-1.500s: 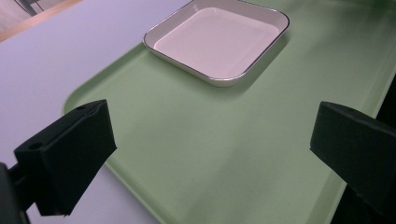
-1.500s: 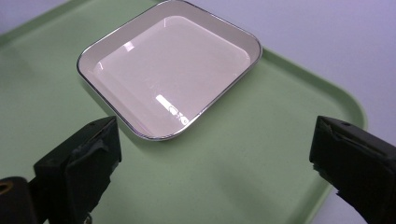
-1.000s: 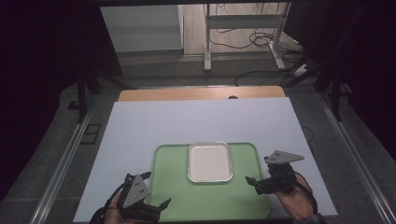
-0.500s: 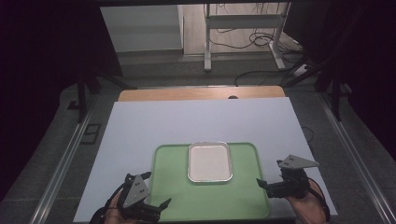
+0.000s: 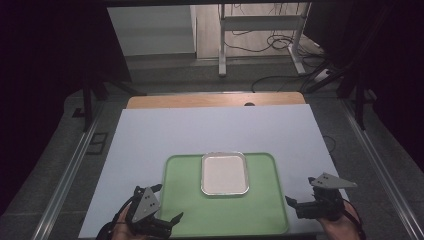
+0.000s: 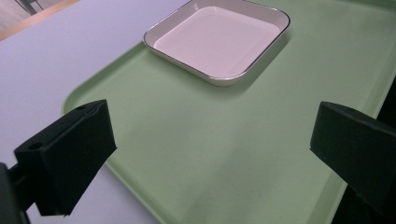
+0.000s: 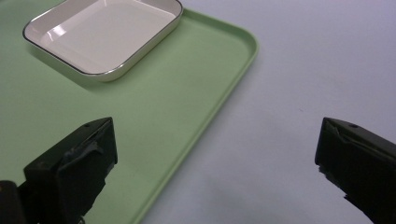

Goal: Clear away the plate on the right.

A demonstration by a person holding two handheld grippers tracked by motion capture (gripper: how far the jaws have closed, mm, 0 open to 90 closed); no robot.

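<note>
A pale green tray (image 5: 185,200) lies on the near middle of the table, with a shallow white square dish (image 5: 224,173) on its far half. My left gripper (image 5: 167,202) hovers open at the tray's near left corner, with nothing between its jaws. In the left gripper view, the open left gripper (image 6: 210,123) looks across the tray (image 6: 187,107) to the dish (image 6: 219,39). My right gripper (image 5: 300,191) stands open beside the tray's near right corner. In the right gripper view, my right gripper (image 7: 215,133) straddles the rim of the tray (image 7: 154,107), and the dish (image 7: 102,32) sits at the upper left.
A pale blue-white sheet (image 5: 210,130) covers the table, and a strip of wooden tabletop (image 5: 215,100) shows at its far edge. Metal rails run along both sides. Beyond the table are a dark floor, cables and a desk frame (image 5: 260,30).
My right gripper has drawn away to the right, off the tray's right side to just beside its corner. The left gripper, tray and dish have not moved.
</note>
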